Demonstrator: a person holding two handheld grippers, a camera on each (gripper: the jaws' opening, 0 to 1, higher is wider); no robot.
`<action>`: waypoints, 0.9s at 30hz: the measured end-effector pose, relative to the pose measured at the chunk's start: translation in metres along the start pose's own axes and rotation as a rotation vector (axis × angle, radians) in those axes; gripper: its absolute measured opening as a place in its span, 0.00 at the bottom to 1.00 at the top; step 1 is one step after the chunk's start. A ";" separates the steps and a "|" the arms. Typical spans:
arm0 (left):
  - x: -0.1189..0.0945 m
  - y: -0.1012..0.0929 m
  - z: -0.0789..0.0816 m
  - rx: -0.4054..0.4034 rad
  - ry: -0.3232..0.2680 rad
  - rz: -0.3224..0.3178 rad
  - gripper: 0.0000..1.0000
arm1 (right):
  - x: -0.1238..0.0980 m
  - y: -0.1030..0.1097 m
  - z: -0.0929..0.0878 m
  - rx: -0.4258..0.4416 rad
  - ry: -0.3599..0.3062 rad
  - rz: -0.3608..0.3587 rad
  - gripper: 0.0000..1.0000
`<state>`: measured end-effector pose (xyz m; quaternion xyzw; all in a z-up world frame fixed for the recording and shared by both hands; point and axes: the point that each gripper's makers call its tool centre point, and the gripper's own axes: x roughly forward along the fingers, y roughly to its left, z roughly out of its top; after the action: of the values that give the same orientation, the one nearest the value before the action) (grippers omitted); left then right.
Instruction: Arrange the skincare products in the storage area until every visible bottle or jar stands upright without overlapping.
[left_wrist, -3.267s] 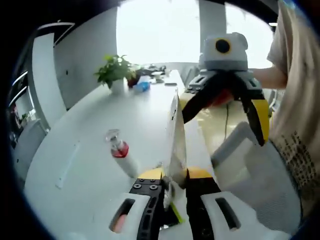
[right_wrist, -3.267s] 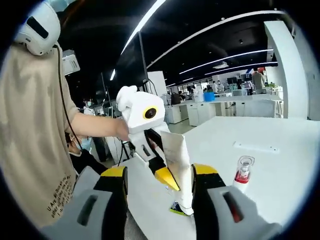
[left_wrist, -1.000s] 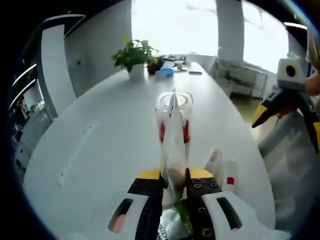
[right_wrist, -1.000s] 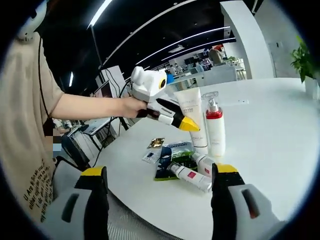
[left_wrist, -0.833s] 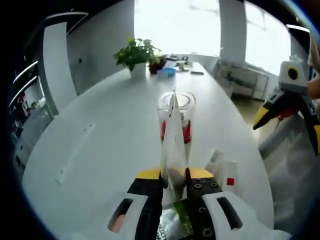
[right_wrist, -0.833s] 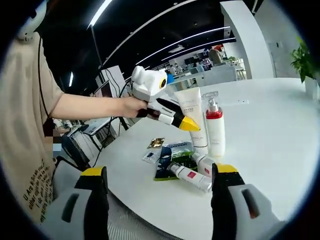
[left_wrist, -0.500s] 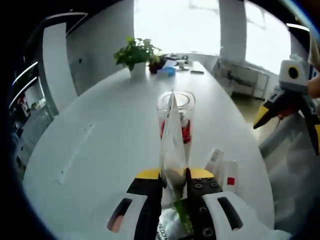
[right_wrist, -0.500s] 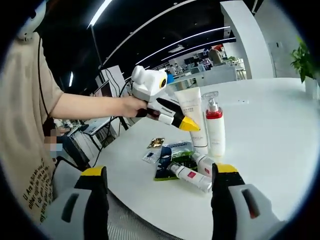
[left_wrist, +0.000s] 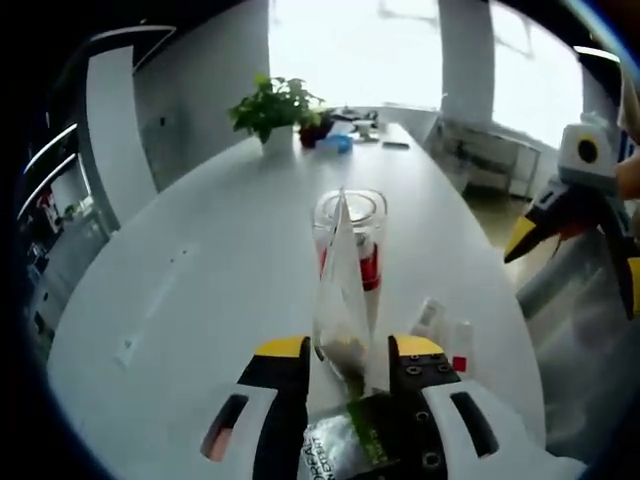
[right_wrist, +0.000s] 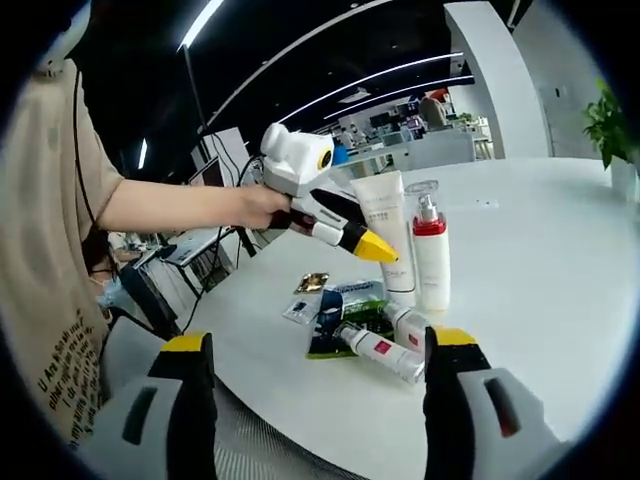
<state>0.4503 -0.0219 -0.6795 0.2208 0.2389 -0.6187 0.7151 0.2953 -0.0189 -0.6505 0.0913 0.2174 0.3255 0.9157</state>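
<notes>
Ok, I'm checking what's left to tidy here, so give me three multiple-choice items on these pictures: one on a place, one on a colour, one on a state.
1. In the right gripper view, where is the pump bottle?
A. lying on its side
B. upright beside the tall tube
C. between the right jaws

2. What colour is the bottle's collar?
A. red
B. blue
C. green

3. How are the two small tubes?
A. standing upright
B. lying on the table
C. held in jaws

Answers:
1 B: it stands next to the tall tube, and the right jaws are open with nothing between them.
2 A: the band under its clear cap is red.
3 B: both lie flat in front of the standing pair.
</notes>
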 end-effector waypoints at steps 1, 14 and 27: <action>-0.001 0.000 -0.001 -0.003 0.003 0.003 0.31 | 0.000 0.000 0.000 -0.001 0.000 -0.002 0.87; -0.025 -0.010 -0.014 -0.116 -0.004 0.048 0.50 | -0.004 -0.007 0.004 -0.009 -0.009 -0.043 0.87; -0.058 -0.030 -0.036 -0.264 -0.016 0.112 0.64 | -0.009 -0.006 0.002 -0.022 0.002 -0.055 0.87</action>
<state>0.4112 0.0410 -0.6729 0.1327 0.2997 -0.5427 0.7733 0.2934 -0.0298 -0.6473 0.0751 0.2171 0.3028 0.9250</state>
